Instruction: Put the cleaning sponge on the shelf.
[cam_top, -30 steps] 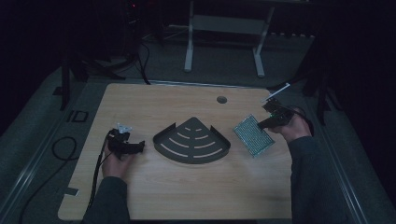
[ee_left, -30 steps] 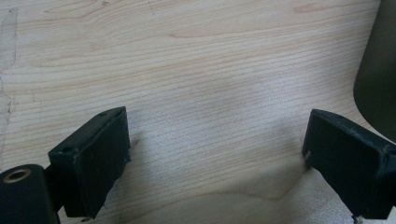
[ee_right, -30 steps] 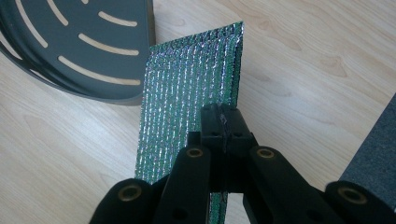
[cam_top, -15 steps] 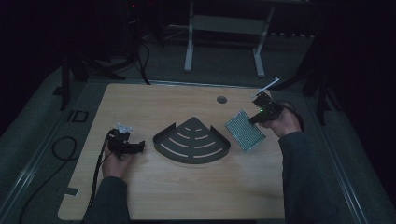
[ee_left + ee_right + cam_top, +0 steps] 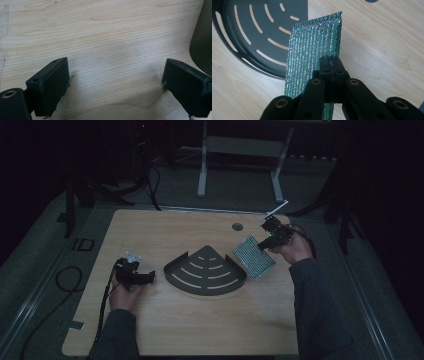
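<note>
Right now the right gripper [image 5: 267, 239] has its jaws pinched together on the edge of a shiny green scouring pad [image 5: 254, 256], a thin rectangular sheet with a glittery ribbed weave; in the right gripper view the gripper [image 5: 331, 65] clamps the pad [image 5: 314, 52] near one long edge, and the sheet stands on edge, tilted, with its far end overlapping the corner of the dark slotted tray [image 5: 259, 32]. From the high view the pad sits at the right side of the wooden table [image 5: 200, 330], just beside the right corner of that fan-shaped corner tray [image 5: 206, 271], which lies flat in the middle of the table with curved slots in its floor. Over on the left side, the left gripper [image 5: 145, 279] rests low over bare wood, well apart from the tray; in the left gripper view its jaws stand wide apart with nothing between them, the gripper [image 5: 115, 82] just above the grain and a dark tray edge [image 5: 202, 42] at the right
</note>
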### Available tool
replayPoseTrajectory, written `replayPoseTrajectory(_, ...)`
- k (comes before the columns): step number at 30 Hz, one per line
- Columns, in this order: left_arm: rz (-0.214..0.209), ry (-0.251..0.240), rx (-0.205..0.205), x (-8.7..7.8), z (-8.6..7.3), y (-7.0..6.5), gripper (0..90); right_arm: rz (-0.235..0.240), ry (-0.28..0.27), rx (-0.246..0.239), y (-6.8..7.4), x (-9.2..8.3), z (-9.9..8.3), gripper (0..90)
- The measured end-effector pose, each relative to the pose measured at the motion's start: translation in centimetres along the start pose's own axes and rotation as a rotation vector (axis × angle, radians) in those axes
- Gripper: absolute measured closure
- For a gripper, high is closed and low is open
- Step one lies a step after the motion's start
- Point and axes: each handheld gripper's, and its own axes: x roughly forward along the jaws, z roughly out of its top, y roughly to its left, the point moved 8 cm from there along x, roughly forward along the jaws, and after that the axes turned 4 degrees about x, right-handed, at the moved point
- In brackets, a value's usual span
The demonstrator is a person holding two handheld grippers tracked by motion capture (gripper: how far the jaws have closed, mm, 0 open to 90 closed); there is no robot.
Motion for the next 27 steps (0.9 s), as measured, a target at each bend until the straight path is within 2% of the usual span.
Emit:
replayPoseTrajectory(12,0.0,0.0,0.001,0.0,0.0,0.0,8.0,0.013,-0.008,-0.012,0.9,0.8,1.2,89.8)
replayPoseTrajectory(27,0.0,0.0,0.002,0.1,0.1,0.0,8.0,0.051,-0.019,-0.025,2.3,2.5,2.4,89.8)
